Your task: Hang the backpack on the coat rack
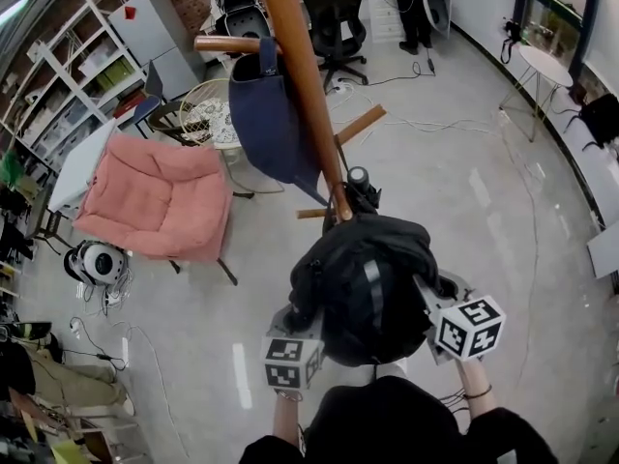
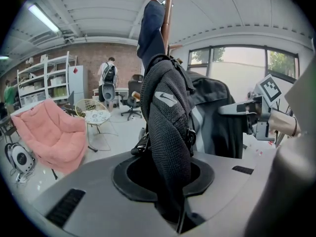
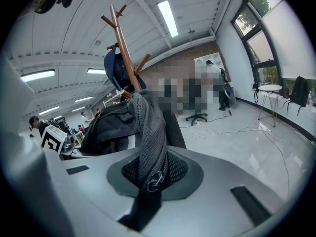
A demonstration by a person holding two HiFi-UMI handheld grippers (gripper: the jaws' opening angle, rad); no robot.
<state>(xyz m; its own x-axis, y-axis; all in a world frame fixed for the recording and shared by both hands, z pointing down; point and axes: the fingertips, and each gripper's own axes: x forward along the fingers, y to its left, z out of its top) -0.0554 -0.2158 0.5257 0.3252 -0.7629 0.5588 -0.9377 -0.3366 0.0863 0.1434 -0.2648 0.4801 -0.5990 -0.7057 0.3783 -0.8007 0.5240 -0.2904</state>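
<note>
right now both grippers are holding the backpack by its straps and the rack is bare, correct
Not quite: the rack is not bare. The head view shows a navy bag hanging from a peg. The rest stands: the left gripper and the right gripper hold the backpack by its straps.

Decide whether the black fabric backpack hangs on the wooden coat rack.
Held: left tongs and right tongs clamp the black backpack's straps beside the wooden rack; whether a peg carries it, cannot tell.
</note>
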